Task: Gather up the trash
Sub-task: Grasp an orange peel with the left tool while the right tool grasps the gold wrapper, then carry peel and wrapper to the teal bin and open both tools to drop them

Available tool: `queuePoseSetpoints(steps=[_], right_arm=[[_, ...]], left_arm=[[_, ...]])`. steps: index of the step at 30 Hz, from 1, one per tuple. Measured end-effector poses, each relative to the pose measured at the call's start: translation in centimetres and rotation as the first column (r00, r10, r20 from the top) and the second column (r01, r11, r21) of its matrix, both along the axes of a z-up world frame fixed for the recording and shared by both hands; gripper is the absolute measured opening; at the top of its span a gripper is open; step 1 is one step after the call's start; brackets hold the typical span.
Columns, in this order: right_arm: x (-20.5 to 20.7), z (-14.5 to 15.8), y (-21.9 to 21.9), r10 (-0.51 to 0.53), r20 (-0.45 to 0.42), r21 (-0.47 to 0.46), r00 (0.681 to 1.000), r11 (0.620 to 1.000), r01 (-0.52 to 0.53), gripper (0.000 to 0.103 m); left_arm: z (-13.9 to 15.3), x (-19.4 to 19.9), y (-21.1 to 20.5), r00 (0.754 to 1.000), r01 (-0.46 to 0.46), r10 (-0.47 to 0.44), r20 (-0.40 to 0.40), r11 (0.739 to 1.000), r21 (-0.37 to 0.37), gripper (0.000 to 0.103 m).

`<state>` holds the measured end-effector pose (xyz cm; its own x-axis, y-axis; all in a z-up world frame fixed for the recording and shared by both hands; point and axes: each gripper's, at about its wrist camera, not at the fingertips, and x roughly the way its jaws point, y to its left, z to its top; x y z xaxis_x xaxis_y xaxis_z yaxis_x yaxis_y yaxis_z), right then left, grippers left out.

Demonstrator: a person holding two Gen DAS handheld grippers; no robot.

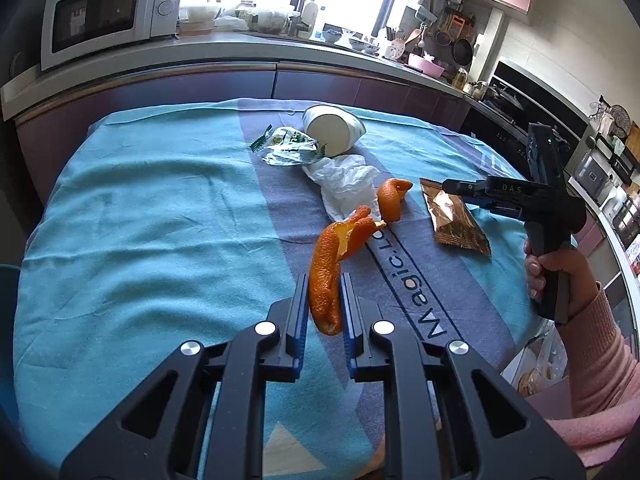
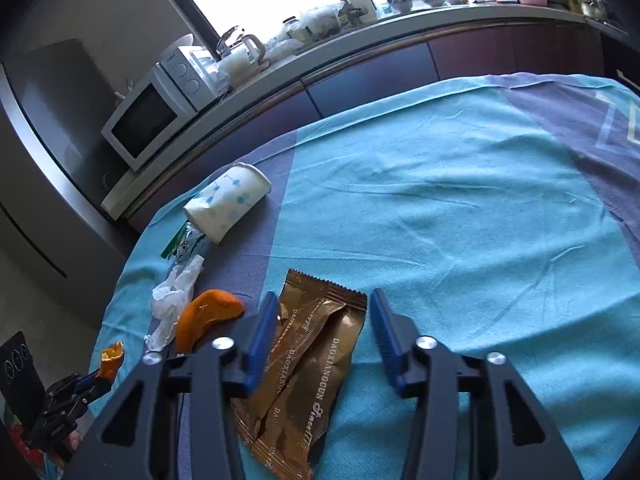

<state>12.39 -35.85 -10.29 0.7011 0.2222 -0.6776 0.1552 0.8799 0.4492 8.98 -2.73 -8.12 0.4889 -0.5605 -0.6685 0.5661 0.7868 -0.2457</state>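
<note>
On the blue cloth (image 1: pixel 140 220) lie a tipped paper cup (image 1: pixel 334 128), a green wrapper (image 1: pixel 286 146) at its 8 o'clock, a crumpled tissue (image 1: pixel 344 184), a small orange peel (image 1: pixel 392 198) and a brown wrapper (image 1: pixel 456 220); a microwave (image 1: pixel 108 12) sits on the counter at 11 o'clock. The left gripper (image 1: pixel 324 300) pinches a long orange peel (image 1: pixel 330 276), lifted off the cloth. The right gripper (image 2: pixel 324 332) hangs wide open with the brown wrapper between its fingers, neither clearly touching it.
</note>
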Motion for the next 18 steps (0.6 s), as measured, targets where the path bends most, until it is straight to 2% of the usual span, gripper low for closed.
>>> queuePoseSetpoints(steps=[2, 3, 11, 18], right_arm=[[-0.1, -0.1, 0.3, 0.007, -0.001, 0.001, 1.000, 1.000, -0.007, 0.004], [-0.4, 0.1, 0.4, 0.008, 0.012, -0.004, 1.000, 1.000, -0.008, 0.002], [-3.3, 4.2, 3.4, 0.066, 0.155, -0.014, 0.986, 0.998, -0.064, 0.001], [-4.7, 8.5, 7.5, 0.157, 0.271, -0.028, 0.950, 0.987, -0.155, 0.001]], left_arm=[[-0.2, 0.1, 0.3, 1.000, -0.015, 0.015, -0.005, 1.000, 0.003, 0.016], [-0.2, 0.2, 0.5, 1.000, -0.022, 0.022, -0.008, 1.000, 0.003, 0.016], [-0.5, 0.1, 3.1, 0.997, -0.079, 0.079, -0.011, 0.997, 0.005, 0.016], [0.9, -0.2, 7.3, 0.986, -0.167, 0.167, 0.020, 0.986, -0.018, 0.016]])
